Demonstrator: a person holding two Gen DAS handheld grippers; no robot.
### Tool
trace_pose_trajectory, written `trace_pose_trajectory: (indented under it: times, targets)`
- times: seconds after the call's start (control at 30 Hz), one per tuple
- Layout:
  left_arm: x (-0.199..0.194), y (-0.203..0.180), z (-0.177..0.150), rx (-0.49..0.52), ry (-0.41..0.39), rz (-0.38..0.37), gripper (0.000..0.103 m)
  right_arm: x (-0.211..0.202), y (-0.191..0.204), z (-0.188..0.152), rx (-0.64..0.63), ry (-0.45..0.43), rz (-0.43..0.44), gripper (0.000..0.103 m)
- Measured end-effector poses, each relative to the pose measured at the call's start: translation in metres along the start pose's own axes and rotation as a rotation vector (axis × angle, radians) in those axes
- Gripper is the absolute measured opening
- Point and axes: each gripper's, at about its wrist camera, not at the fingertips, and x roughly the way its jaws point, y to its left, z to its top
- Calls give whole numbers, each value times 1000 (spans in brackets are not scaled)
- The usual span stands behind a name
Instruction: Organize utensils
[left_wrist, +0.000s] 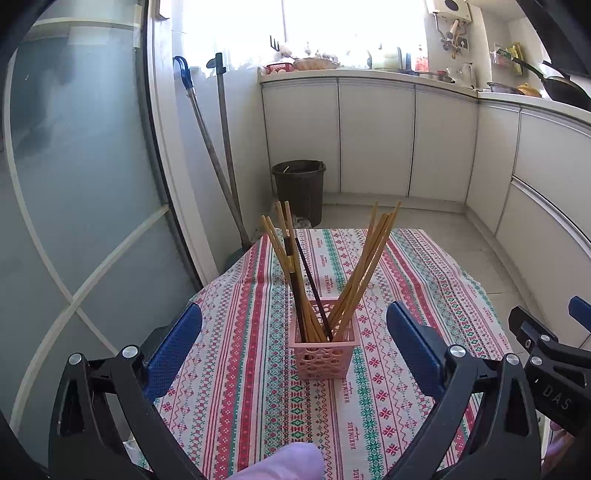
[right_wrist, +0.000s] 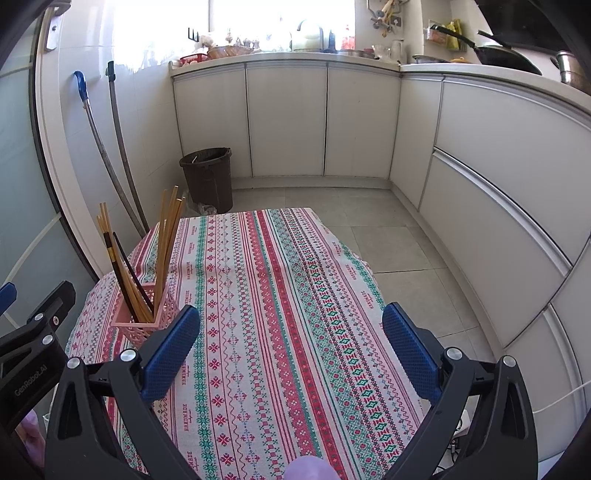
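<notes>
Both the left tongs (left_wrist: 293, 334) and right tongs (right_wrist: 291, 332) gape wide, holding nothing. The chopsticks (left_wrist: 321, 280) stand in the basket (left_wrist: 325, 356) at 12 o'clock from the left tongs.

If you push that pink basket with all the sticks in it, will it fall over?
Probably. The pink basket looks small, light and full of holes, while the chopsticks stand far taller and splay outward, making it top-heavy. It might also drag and wrinkle the tablecloth rather than slide.

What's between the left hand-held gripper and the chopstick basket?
Nothing visible. The left hand-held gripper is open, with the pink basket of chopsticks straight ahead between its fingers; only bare tablecloth lies between them.
</notes>
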Motion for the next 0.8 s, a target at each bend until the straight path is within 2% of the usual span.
trace_pose_trajectory:
  times: [0.43, 0.67, 0.73, 0.8]
  targets:
    - [0, 0, -2, -1, -2, 2, 96, 1, 2, -2, -5, 4, 0, 96]
    - [-5, -6, -6, 16, -31, -16, 86, 1, 2, -3, -4, 5, 1, 96]
    - [-4, -7, -5, 16, -28, -22, 86, 1, 2, -3, -4, 4, 0, 96]
    - [-4, -8, -4, 20, -29, -15, 93, 1, 1, -3, -3, 4, 1, 96]
